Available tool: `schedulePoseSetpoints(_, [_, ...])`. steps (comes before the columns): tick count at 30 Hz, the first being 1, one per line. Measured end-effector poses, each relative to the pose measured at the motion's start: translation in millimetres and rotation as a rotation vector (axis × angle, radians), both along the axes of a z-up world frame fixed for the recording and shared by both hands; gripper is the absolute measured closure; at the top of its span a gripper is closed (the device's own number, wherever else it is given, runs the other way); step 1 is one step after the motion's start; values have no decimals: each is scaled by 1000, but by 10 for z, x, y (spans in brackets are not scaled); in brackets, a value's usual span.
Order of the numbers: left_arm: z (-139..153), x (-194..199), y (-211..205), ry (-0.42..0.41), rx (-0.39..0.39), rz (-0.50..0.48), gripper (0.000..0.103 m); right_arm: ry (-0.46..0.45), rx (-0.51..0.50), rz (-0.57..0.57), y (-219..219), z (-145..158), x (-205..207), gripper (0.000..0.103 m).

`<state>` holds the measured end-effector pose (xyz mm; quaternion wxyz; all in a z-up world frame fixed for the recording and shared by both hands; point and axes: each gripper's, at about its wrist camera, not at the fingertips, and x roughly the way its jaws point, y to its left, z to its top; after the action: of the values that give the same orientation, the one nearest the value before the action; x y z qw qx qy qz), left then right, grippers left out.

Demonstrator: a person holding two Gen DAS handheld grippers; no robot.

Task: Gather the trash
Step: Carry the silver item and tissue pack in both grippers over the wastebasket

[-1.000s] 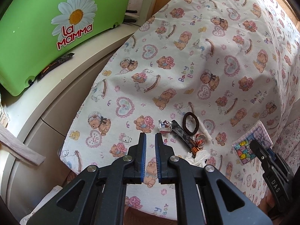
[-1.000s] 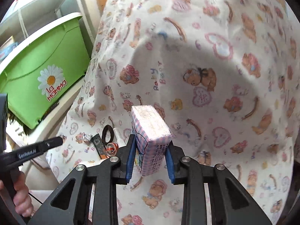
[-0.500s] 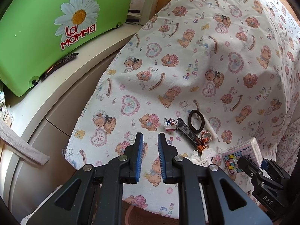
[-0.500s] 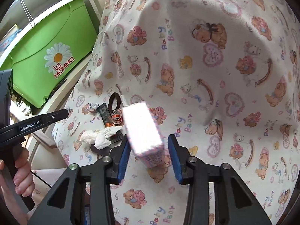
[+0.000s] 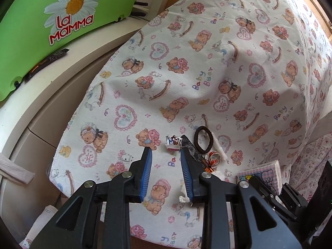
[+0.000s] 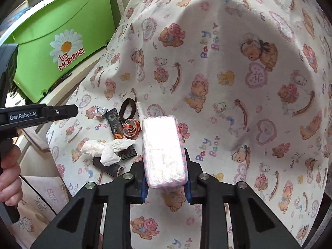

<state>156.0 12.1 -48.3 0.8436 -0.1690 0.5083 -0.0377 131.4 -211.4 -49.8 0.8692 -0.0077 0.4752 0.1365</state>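
Trash (image 6: 116, 137) litters the table's (image 6: 238, 83) corner; right hand-held gripper (image 6: 165, 178) has just closed, clamping the tissue pack (image 6: 161, 149); left hand-held gripper (image 5: 166, 168), just opening, holds nothing.

1. The cloth (image 5: 186, 78) over the desk is soft woven fabric, matt, with printed bears and hearts.
2. The green tub (image 5: 27, 33) is smooth, shiny plastic.
3. The left hand-held gripper (image 5: 166, 159) is matt black plastic with blue ribbed rubber pads and small shiny metal pins.
4. The right hand-held gripper (image 6: 165, 166) is made the same way.
5. The tissue pack (image 6: 162, 149) has a glossy plastic wrap that shines in the light.
6. The white tissue (image 6: 108, 148) is crumpled soft paper.
7. The hair tie (image 5: 204, 139) looks like dark matt elastic.
8. The dark wrapper (image 6: 115, 124) is thin shiny foil.
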Motion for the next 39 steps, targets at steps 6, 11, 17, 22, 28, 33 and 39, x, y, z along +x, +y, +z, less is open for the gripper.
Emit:
schedulePoseSetpoints(6, [-128, 122, -157, 20, 1, -7, 67, -15, 36, -44, -117, 117, -27, 75])
schedulePoseSetpoints(11, [-190, 202, -321, 21, 14, -27, 61, -5, 44, -88, -251, 116, -4, 75])
schedulePoseSetpoints(17, [-196, 237, -406, 14, 63, -12, 80, -20, 51, -123, -389, 166, -25, 75])
schedulePoseSetpoints(22, [-172, 195, -453, 18, 109, -28, 101, -25, 51, -133, -459, 193, -47, 75])
schedulePoseSetpoints(28, [30, 51, -318, -20, 95, -37, 101, -34, 47, -142, -521, 224, -106, 75])
schedulePoseSetpoints(33, [221, -77, -270, -48, 74, -48, 101, -32, 55, -143, -531, 225, -133, 75])
schedulePoseSetpoints(39, [344, -264, -289, -103, 154, -63, 101, -19, 80, -134, -489, 226, -189, 75])
